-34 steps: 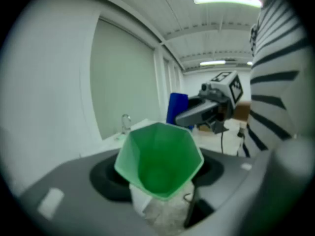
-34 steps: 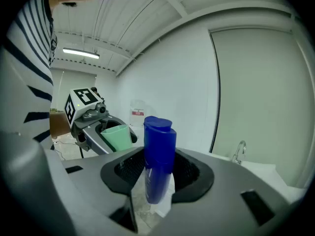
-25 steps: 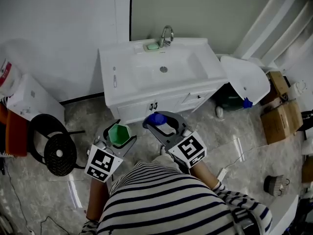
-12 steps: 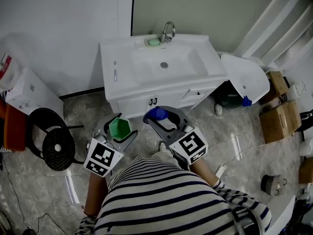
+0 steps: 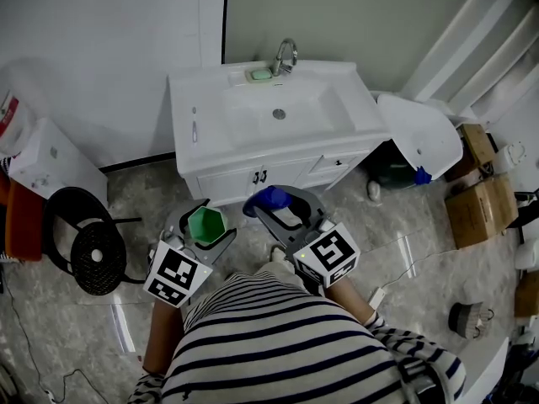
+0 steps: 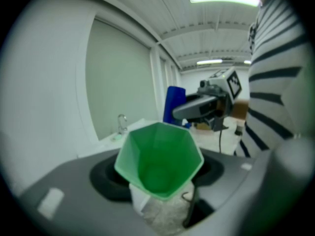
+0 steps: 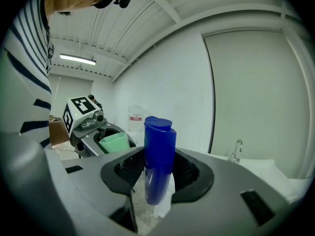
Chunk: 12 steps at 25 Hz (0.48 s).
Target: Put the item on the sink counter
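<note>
Clamping a green cup (image 6: 158, 161) in the left gripper (image 5: 205, 228). Squeezing an upright blue bottle (image 7: 158, 156) in the right gripper (image 5: 271, 203), sink counter (image 5: 358, 112) ahead of both.

From the head view, only the open top of the green cup (image 5: 206, 224) shows. Its sides are tucked down inside the left gripper (image 5: 205, 230). Only the top of the blue bottle (image 5: 268, 199) shows too. The rest is hidden by the right gripper (image 5: 278, 206). The striped shirt (image 5: 286, 343) covers most of both arms and runs off the bottom edge. A small green thing (image 5: 260, 75) by the tap (image 5: 285, 55) is too tiny to name. So is a thin little thing (image 5: 194, 130) on the sink counter (image 5: 210, 99). A red and white thing (image 5: 7, 116) is cut off at the left edge. In the right gripper view, a red label (image 7: 135, 118) on the far wall is too blurry to read.
</note>
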Each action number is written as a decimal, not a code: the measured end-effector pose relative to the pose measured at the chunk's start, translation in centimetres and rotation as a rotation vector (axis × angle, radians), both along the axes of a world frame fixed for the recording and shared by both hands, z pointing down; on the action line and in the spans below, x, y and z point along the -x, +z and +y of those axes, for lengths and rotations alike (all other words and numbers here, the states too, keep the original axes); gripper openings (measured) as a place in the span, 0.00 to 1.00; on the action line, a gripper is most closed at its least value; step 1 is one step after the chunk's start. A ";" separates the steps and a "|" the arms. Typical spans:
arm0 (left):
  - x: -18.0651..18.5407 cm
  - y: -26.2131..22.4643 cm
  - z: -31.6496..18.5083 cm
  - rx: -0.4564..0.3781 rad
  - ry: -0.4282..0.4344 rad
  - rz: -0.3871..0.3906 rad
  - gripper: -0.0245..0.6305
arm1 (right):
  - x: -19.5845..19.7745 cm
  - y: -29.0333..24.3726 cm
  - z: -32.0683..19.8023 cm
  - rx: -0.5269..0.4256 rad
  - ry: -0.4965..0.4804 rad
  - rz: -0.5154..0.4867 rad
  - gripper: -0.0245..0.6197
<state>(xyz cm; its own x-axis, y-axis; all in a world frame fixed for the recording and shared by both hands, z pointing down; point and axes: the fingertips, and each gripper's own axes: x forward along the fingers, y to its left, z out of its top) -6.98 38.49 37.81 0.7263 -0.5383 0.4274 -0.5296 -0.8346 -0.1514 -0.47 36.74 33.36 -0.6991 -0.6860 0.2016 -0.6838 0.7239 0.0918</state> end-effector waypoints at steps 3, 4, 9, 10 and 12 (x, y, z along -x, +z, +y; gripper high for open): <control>-0.6 0.2 -0.2 0.006 -0.001 -0.008 0.52 | -0.7 0.3 -0.2 0.006 -0.001 -0.003 0.29; -0.9 0.2 -0.3 0.007 0.000 -0.011 0.52 | -1.0 0.3 -0.3 0.005 -0.003 -0.006 0.29; -2.9 0.0 -1.2 0.010 0.004 -0.017 0.52 | -2.7 -0.1 -1.1 0.000 -0.013 -0.019 0.29; -3.5 0.0 -1.5 0.011 0.004 -0.018 0.52 | -3.2 -0.1 -1.4 0.001 -0.013 -0.022 0.29; -4.6 0.2 -2.1 0.016 0.004 -0.021 0.52 | -4.3 -0.2 -2.1 0.001 -0.014 -0.028 0.29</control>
